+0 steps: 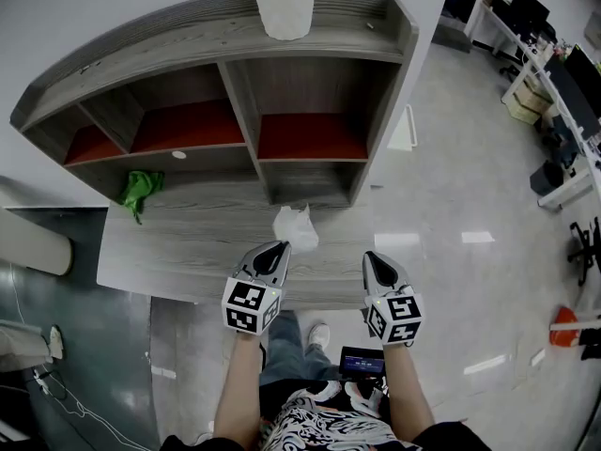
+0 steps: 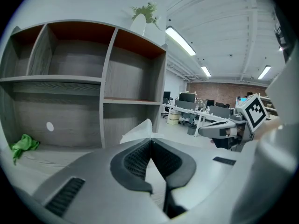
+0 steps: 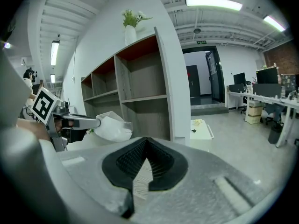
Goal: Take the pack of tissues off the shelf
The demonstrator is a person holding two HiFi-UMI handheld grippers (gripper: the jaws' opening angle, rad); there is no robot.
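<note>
Grey desk (image 1: 188,247) below: my left gripper (image 1: 280,249) pinches the pack of tissues (image 1: 297,227), already clear of the shelf (image 1: 310,50). Beside it my right gripper (image 1: 374,257) is closed, empty; next, I'd lower the pack gently.

1 shelf unit (image 1: 188,40), 5 open compartments counted in it. 1 vase (image 1: 284,3) on the top board, holding 1 sprig of greenery (image 2: 145,12). 1 pack of tissues (image 1: 299,228). 1 green cloth (image 1: 141,189). 1 round white dot (image 1: 178,155) on the back panel. 2 grippers: left gripper (image 1: 282,246), right gripper (image 1: 373,256). 2 marker cubes (image 1: 250,305), 1 per gripper. 1 small lit screen (image 1: 362,362) at the person's waist.
</note>
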